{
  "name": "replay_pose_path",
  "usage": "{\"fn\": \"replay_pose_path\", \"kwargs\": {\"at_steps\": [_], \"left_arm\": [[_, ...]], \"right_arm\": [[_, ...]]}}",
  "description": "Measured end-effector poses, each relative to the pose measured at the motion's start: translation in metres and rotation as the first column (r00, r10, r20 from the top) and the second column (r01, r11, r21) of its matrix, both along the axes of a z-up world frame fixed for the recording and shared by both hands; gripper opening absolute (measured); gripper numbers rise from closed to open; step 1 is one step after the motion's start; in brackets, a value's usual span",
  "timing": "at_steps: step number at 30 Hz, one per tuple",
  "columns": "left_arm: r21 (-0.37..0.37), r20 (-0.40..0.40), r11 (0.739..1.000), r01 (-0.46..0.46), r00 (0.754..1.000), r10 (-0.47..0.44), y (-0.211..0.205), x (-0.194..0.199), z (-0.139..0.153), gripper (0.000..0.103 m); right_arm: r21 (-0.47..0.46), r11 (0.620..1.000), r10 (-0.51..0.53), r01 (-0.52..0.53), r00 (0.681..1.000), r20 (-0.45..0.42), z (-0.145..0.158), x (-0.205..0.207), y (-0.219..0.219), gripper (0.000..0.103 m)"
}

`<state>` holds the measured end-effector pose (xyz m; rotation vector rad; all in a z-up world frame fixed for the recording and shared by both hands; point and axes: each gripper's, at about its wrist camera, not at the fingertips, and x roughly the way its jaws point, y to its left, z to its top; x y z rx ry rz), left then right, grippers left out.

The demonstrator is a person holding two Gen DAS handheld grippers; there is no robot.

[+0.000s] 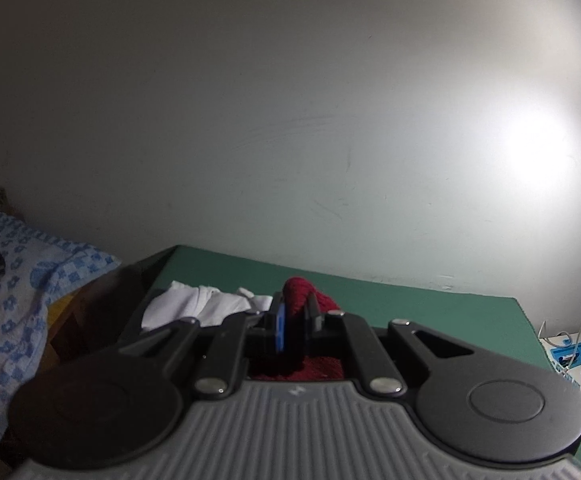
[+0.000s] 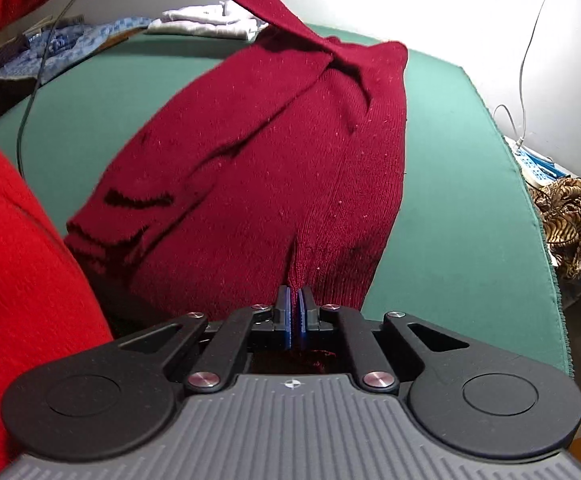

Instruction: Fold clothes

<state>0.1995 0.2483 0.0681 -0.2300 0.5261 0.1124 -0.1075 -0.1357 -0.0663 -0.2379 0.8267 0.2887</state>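
A dark red knitted sweater (image 2: pixel 274 152) lies spread over the green table (image 2: pixel 450 184), one sleeve rising toward the upper left out of view. My right gripper (image 2: pixel 295 294) is shut on the sweater's ribbed hem at the near edge. In the left wrist view, my left gripper (image 1: pixel 295 300) is shut on a bunched part of the same sweater (image 1: pixel 304 286), held above the green table (image 1: pixel 410 300); the rest of the garment is hidden behind the gripper body. A folded white garment (image 1: pixel 198 306) (image 2: pixel 206 22) lies at the table's far left corner.
A blue flowered cloth (image 1: pixel 14 288) covers a surface left of the table. A person's bright red sleeve (image 2: pixel 18 240) fills the left of the right wrist view. White cables (image 2: pixel 524 80), a blue tray (image 2: pixel 538 164) and a brown patterned cloth (image 2: pixel 570 216) sit beyond the table's right edge.
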Motion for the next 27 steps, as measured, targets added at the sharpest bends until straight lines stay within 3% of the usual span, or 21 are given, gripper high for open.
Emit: {"fn": "replay_pose_path", "kwargs": {"at_steps": [3,5,8,10,12,15,19,22,25,27], "left_arm": [[-0.04,0.008,0.999,0.002,1.0,-0.001,0.01,-0.002,0.008,0.005],[-0.034,0.036,0.999,0.019,0.999,-0.018,0.009,-0.004,0.018,0.005],[-0.004,0.053,0.998,0.064,0.997,-0.063,-0.004,-0.005,0.027,0.005],[0.01,0.061,0.996,0.088,0.994,-0.089,-0.014,-0.004,0.03,0.006],[0.013,0.071,0.995,0.101,0.992,-0.102,-0.021,-0.003,0.032,0.006],[0.001,0.089,0.994,0.11,0.99,-0.11,-0.027,-0.003,0.04,0.006],[0.034,0.105,0.991,0.126,0.986,-0.129,-0.036,-0.006,0.049,0.006],[0.054,0.112,0.99,0.132,0.984,-0.137,-0.04,-0.009,0.051,0.007],[0.044,0.11,0.991,0.129,0.985,-0.133,-0.038,-0.009,0.053,0.007],[0.032,0.109,0.991,0.128,0.985,-0.131,-0.035,-0.009,0.055,0.007]], "right_arm": [[-0.018,1.0,0.004,-0.004,1.0,-0.014,0.005,0.003,-0.001,0.005],[-0.001,1.0,0.001,-0.001,1.0,-0.012,0.013,0.005,-0.003,0.011],[0.068,0.998,-0.009,0.002,0.994,0.107,0.034,0.012,0.001,0.028],[0.061,0.998,-0.001,-0.01,0.984,0.178,0.037,0.026,0.014,0.028],[-0.004,1.0,0.008,-0.007,0.976,0.217,0.026,0.051,0.032,0.027],[-0.103,0.995,0.012,0.009,0.978,0.206,-0.004,0.088,0.048,0.02],[-0.133,0.979,-0.125,0.156,0.969,0.213,-0.024,0.117,0.033,0.013],[-0.065,0.975,-0.195,0.211,0.962,0.191,-0.027,0.125,0.019,0.011],[-0.026,0.978,-0.2,0.208,0.964,0.173,-0.022,0.124,0.012,0.002],[0.087,0.978,-0.201,0.188,0.964,0.174,-0.006,0.12,0.006,0.002]]}}
